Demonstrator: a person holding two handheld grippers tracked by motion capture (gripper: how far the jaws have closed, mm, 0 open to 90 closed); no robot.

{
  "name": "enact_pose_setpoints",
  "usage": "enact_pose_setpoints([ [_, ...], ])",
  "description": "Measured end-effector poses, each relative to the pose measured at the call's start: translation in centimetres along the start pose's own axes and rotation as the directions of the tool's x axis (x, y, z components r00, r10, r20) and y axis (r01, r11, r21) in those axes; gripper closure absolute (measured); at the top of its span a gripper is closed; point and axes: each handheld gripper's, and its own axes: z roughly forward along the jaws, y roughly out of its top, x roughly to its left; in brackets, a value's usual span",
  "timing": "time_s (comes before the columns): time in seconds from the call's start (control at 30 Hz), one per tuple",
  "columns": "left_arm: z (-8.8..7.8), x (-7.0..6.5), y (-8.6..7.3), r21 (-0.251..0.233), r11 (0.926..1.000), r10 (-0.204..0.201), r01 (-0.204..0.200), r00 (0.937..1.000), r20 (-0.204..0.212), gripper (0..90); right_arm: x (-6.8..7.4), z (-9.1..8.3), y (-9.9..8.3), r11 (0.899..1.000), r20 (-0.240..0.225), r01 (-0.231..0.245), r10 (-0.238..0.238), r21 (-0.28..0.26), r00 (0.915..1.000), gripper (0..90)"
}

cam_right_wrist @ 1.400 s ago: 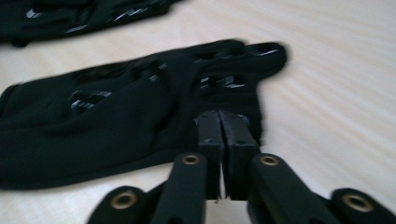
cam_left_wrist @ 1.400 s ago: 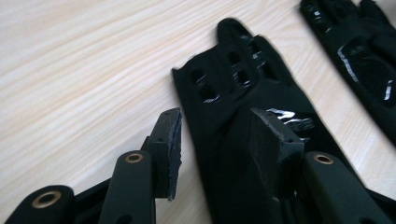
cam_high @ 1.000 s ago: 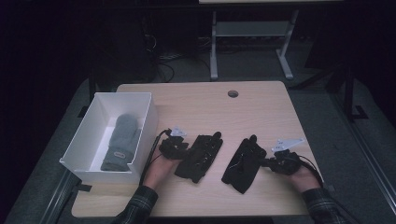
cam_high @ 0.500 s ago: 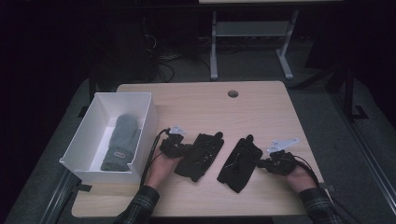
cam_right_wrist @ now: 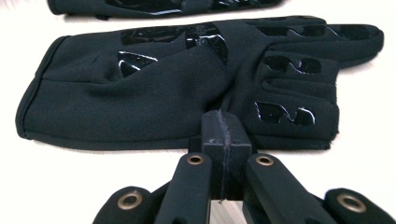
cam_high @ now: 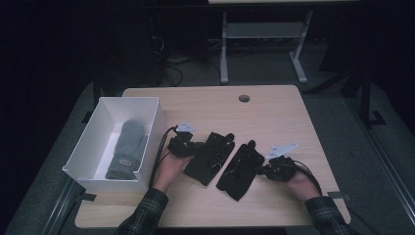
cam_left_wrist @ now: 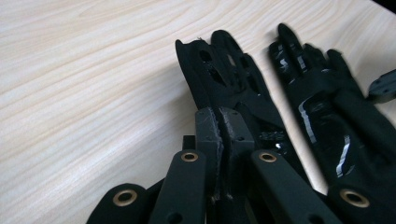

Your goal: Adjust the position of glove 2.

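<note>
far left on the table [cam_high: 274,117]: a white box [cam_high: 85,144] with a grey mitten [cam_high: 128,147] lying flat inside, judged as the part already packed. just right of the box: the left gripper [cam_high: 194,147], jaws closed, pads pressed together on the near edge of the left black glove [cam_left_wrist: 233,79], apparently pinching a fold of fabric. flat on the wood beside it, apart by a narrow strip: the right black glove [cam_high: 241,169], palm side up with glossy grip patches. at its outer edge: the right gripper [cam_right_wrist: 226,126], jaws fully closed, tips touching the glove's side; impossible to tell whether any cloth sits between the pads. judged progress: one item boxed, both black gloves outside the box, neither lifted yet. left to do, most likely: raising each glove and carrying it across into the box next to the mitten.
</note>
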Motion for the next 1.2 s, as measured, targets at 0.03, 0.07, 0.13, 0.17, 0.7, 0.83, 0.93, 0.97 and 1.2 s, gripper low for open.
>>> enact_pose_setpoints([
  [0.03,-0.1,-0.2,0.2,-0.002,1.0000,0.004,-0.004,0.9999,0.011,86.7,0.1,0.1,0.2,1.000,-0.001,0.001,-0.001,0.001,1.0000,90.0],
  [0.07,-0.2,-0.2,0.4,0.004,0.9999,0.015,-0.015,0.9998,0.013,86.7,0.2,0.3,0.3,1.000,-0.005,0.007,-0.007,-0.003,1.0000,90.0],
  [0.13,-0.4,-0.4,0.6,-0.003,0.9998,0.021,-0.021,0.9996,0.018,86.7,0.3,0.5,0.4,1.000,-0.011,0.005,-0.005,-0.002,0.9999,90.0],
  [0.17,-0.5,-0.5,0.8,-0.017,0.9998,0.014,-0.014,0.9997,0.021,86.7,0.3,0.7,0.5,1.000,-0.011,0.008,-0.008,-0.004,0.9999,90.0],
  [0.7,-1.2,-2.7,2.8,-0.028,0.9984,0.052,-0.049,0.9927,0.109,86.7,0.9,1.9,1.7,1.000,-0.022,0.026,-0.026,-0.012,0.9994,90.0],
  [0.83,-1.1,-3.8,3.1,-0.033,0.9979,0.060,-0.055,0.9885,0.139,86.7,1.2,2.4,2.2,1.000,-0.028,0.028,-0.029,-0.011,0.9992,90.0],
  [0.93,-0.8,-4.4,3.3,-0.026,0.9975,0.069,-0.066,0.9859,0.152,86.8,1.3,2.8,2.5,0.999,-0.029,0.036,-0.037,-0.016,0.9989,90.0],
  [0.97,-0.7,-4.7,3.3,-0.024,0.9973,0.072,-0.069,0.9852,0.156,86.8,1.3,2.8,2.6,0.999,-0.029,0.029,-0.029,-0.016,0.9991,90.0],
  [1.2,0.4,-6.2,3.1,-0.005,0.9961,0.088,-0.088,0.9783,0.188,86.8,1.5,3.3,3.1,0.999,-0.035,0.034,-0.035,-0.022,0.9988,90.0],
])
